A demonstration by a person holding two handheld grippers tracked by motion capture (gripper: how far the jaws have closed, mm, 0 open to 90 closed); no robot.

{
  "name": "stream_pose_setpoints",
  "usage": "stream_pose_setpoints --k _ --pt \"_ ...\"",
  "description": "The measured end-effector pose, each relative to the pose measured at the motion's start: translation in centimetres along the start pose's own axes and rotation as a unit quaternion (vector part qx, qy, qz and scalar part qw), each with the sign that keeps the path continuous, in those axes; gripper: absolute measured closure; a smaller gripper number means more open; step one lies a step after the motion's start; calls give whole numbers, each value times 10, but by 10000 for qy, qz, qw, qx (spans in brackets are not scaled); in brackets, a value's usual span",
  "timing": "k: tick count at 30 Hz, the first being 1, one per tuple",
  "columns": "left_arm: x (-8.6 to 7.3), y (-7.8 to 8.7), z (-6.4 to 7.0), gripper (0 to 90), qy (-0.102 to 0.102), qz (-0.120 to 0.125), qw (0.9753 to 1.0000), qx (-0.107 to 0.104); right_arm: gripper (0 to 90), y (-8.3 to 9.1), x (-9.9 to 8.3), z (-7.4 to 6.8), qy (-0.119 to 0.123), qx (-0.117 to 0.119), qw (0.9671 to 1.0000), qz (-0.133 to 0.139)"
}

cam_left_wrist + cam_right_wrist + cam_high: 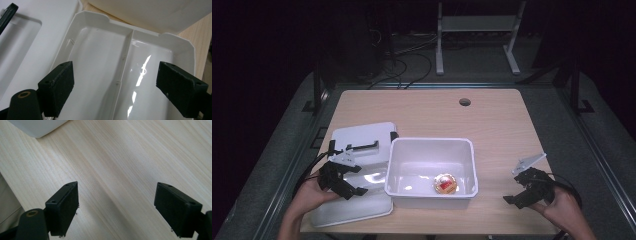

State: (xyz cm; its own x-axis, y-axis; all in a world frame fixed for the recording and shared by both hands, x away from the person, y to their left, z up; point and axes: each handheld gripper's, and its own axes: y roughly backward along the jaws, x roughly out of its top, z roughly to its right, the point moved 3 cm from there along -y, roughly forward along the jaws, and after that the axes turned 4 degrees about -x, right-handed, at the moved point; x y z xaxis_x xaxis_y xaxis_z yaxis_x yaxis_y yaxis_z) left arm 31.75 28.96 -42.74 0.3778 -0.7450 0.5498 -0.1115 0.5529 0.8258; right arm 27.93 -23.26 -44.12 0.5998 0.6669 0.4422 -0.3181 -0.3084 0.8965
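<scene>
Jaws of the left gripper (116,91) stand wide over a glossy white two-compartment tray (100,22), its centre divider between them, untouched. Beside it sits a deep white plastic bin (430,192) holding a round red-topped cup (445,183). Right gripper (116,210) gapes above bare pale-grained wooden table (130,157).

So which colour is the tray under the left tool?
White tray, glossy; the left gripper view shows it best.
</scene>
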Motion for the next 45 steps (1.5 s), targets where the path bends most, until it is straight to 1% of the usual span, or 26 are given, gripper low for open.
stream_pose_setpoints --k 4,5,6,8,10,12,15,17,18,22,24,25,26,29,32,33,35,36,38,41,45 --pt "1 -2 1 156 -50 -78 10000 -27 187 -3 -7 -3 -154 -60 9996 239" --pt "1 -2 2 174 -71 -103 9999 -49 187 -5 -8 -4 -184 -49 9994 272" --pt "1 -2 2 192 -97 -122 9999 -28 187 -6 -10 -5 -203 -62 9993 292" --pt "0 -1 3 195 -134 -119 9998 66 186 -8 -12 -8 -228 -67 9991 337" --pt "-3 -1 4 211 -182 -145 9997 81 186 -11 -14 -10 -274 -79 9987 419" --pt "-6 -1 3 233 -203 -288 9993 103 185 -14 -15 -12 -313 -56 9983 487" --pt "-10 -3 3 286 -264 -478 9985 53 182 -18 -16 -14 -289 -94 9987 413" --pt "-12 -4 2 323 -343 -651 9973 61 177 -18 -16 -15 -292 -97 9988 377" --pt "-13 -4 3 344 -348 -712 9968 32 177 -18 -16 -15 -284 -94 9988 386" --pt "-16 -5 2 485 -518 -985 9938 -71 177 -19 -18 -16 -312 -82 9986 409" --pt "-18 -6 1 526 -570 -1145 9917 -107 170 -19 -20 -16 -329 -81 9984 449" --pt "-19 -6 1 531 -543 -1195 9913 -115 170 -19 -20 -15 -347 -81 9982 478" --pt "-19 -6 0 546 -600 -1283 9899 -93 172 -19 -21 -16 -357 -87 9981 493" --pt "-20 -6 0 608 -606 -1311 9895 -99 173 -20 -22 -16 -365 -93 9981 495" --pt "-20 -8 -1 662 -638 -1423 9877 -131 173 -21 -23 -16 -377 -73 9981 482" --pt "-20 -9 -2 671 -612 -1434 9877 -138 173 -22 -23 -16 -371 -60 9982 467" --pt "-21 -11 -2 705 -631 -1493 9866 -157 173 -23 -23 -17 -341 -45 9984 454" --pt "-21 -11 -3 713 -645 -1516 9862 -138 173 -23 -22 -18 -344 -40 9984 449" --pt "-21 -12 -4 743 -627 -1520 9863 -150 173 -23 -22 -18 -332 -38 9984 460" --pt "-20 -12 -5 781 -664 -1589 9849 -181 173 -22 -22 -18 -359 -40 9982 473" --pt "-20 -14 -5 808 -698 -1697 9828 -195 174 -22 -22 -18 -335 -47 9982 492"
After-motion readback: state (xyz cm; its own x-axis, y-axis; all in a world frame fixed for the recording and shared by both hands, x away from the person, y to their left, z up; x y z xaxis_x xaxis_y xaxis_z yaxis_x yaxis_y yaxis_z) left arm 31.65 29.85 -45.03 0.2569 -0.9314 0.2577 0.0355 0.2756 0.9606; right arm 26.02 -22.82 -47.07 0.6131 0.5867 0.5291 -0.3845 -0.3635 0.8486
